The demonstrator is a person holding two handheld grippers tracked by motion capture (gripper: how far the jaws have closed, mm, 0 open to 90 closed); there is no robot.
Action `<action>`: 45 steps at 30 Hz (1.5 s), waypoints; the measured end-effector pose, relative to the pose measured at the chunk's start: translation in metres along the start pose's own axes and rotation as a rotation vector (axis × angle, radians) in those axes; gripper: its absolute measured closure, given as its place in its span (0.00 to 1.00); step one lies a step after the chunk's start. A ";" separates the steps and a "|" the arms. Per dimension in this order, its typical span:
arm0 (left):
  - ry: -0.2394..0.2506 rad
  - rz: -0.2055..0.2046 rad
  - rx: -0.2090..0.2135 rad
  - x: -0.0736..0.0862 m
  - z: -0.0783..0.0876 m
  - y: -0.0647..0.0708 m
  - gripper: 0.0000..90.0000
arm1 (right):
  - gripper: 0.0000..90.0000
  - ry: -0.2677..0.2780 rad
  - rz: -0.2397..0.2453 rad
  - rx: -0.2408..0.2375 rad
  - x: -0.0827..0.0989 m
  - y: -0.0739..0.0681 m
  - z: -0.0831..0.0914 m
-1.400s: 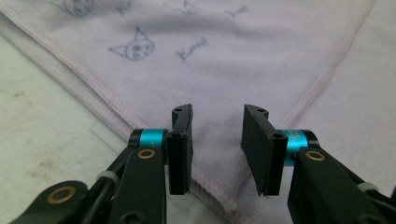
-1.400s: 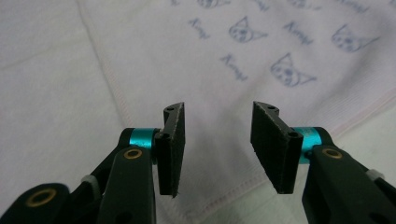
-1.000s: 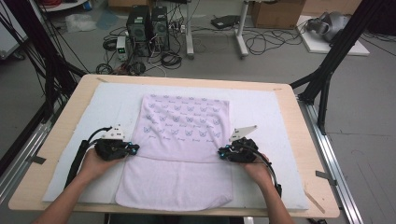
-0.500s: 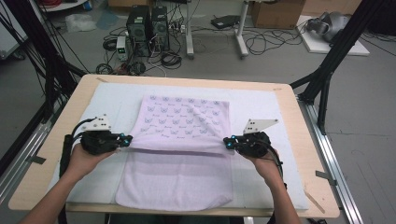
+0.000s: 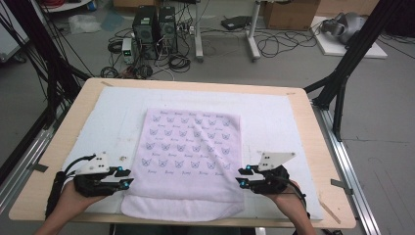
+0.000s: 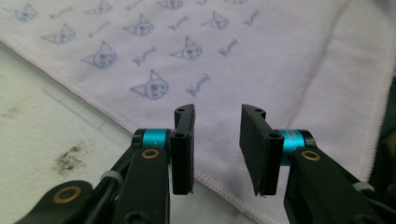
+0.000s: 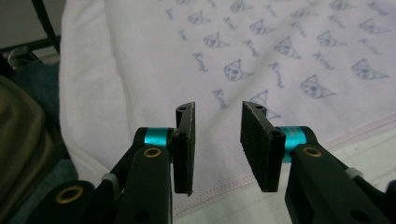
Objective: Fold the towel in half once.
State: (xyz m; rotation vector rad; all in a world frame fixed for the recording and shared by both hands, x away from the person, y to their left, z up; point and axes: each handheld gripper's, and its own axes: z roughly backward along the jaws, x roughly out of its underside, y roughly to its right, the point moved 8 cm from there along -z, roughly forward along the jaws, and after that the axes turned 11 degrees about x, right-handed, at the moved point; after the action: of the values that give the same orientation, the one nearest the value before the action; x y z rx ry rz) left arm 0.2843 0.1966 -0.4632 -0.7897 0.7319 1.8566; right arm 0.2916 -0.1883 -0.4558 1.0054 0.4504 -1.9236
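Our left gripper (image 5: 128,177) and right gripper (image 5: 241,176) have just been opening, nothing between them; the limp lilac butterfly-print towel (image 5: 191,147) ahead is light, best pinched at hemmed corners.

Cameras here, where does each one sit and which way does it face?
High view: above the table's near side, looking forward and down; both forearms, left tool, right tool.
Left gripper view: on the left tool, facing the printed towel.
Right gripper view: on the right tool, same towel.
All share the towel.
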 end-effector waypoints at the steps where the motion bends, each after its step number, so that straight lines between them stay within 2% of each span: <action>1: -0.004 -0.002 0.001 0.001 -0.003 -0.001 0.73 | 0.71 -0.016 0.010 -0.002 0.003 -0.001 -0.004; 3: -0.017 -0.003 0.004 0.004 -0.009 -0.002 0.73 | 0.68 -0.021 0.006 -0.025 0.007 -0.006 -0.011; 9: -0.053 0.001 0.003 0.017 -0.019 0.000 0.72 | 0.65 -0.050 0.021 -0.037 0.020 -0.018 -0.021; 11: -0.072 -0.002 -0.004 0.021 -0.022 0.001 0.71 | 0.62 -0.060 0.014 -0.055 0.024 -0.022 -0.024; 14: -0.061 -0.007 -0.015 0.022 -0.023 0.003 0.74 | 0.63 -0.088 0.043 -0.056 0.029 -0.027 -0.030; 15: -0.058 -0.008 -0.015 0.022 -0.023 0.004 0.77 | 0.66 -0.081 0.047 -0.050 0.028 -0.028 -0.031; 16: -0.062 -0.015 -0.013 0.022 -0.023 0.005 0.84 | 0.74 -0.078 0.050 -0.044 0.028 -0.028 -0.031; 18: -0.064 -0.016 -0.009 0.021 -0.023 0.005 0.95 | 0.89 -0.084 0.050 -0.064 0.028 -0.029 -0.030; 20: -0.052 -0.007 -0.009 0.020 -0.022 0.006 0.97 | 0.96 -0.082 0.050 -0.067 0.027 -0.029 -0.029; 24: -0.027 -0.017 -0.013 0.015 -0.010 0.010 0.98 | 0.97 -0.057 0.044 -0.069 0.022 -0.028 -0.021; 26: -0.018 -0.027 -0.015 0.013 -0.004 0.016 0.98 | 0.97 -0.059 0.056 -0.072 0.020 -0.031 -0.017; 30: -0.016 -0.042 0.006 0.017 0.004 0.030 0.98 | 0.96 -0.044 0.071 -0.136 0.019 -0.047 -0.006; 31: -0.021 -0.043 0.005 0.020 0.004 0.032 0.97 | 0.90 -0.040 0.076 -0.139 0.019 -0.049 -0.003; 32: -0.026 -0.040 0.015 0.022 0.003 0.033 0.94 | 0.81 -0.052 0.068 -0.136 0.020 -0.049 -0.002; 35: -0.049 -0.022 0.007 0.026 -0.005 0.031 0.71 | 0.75 -0.089 0.072 -0.103 0.028 -0.046 -0.004; 37: -0.056 -0.024 0.021 0.027 -0.011 0.032 0.71 | 0.74 -0.085 0.073 -0.107 0.028 -0.049 -0.005; 40: -0.076 -0.036 0.034 0.028 -0.020 0.035 0.73 | 0.73 -0.099 0.113 -0.127 0.029 -0.055 -0.009; 43: -0.072 -0.040 0.032 0.028 -0.022 0.035 0.76 | 0.73 -0.105 0.104 -0.145 0.032 -0.058 -0.012; 44: -0.074 -0.041 0.033 0.028 -0.021 0.036 0.79 | 0.73 -0.110 0.101 -0.143 0.033 -0.057 -0.014; 45: -0.069 -0.044 0.036 0.029 -0.021 0.036 0.87 | 0.74 -0.112 0.093 -0.147 0.035 -0.058 -0.015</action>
State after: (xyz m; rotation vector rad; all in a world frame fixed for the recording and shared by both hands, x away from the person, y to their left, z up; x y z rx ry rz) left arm 0.2456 0.1827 -0.4929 -0.7102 0.6968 1.8168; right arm 0.2408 -0.1667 -0.4969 0.8059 0.4650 -1.8254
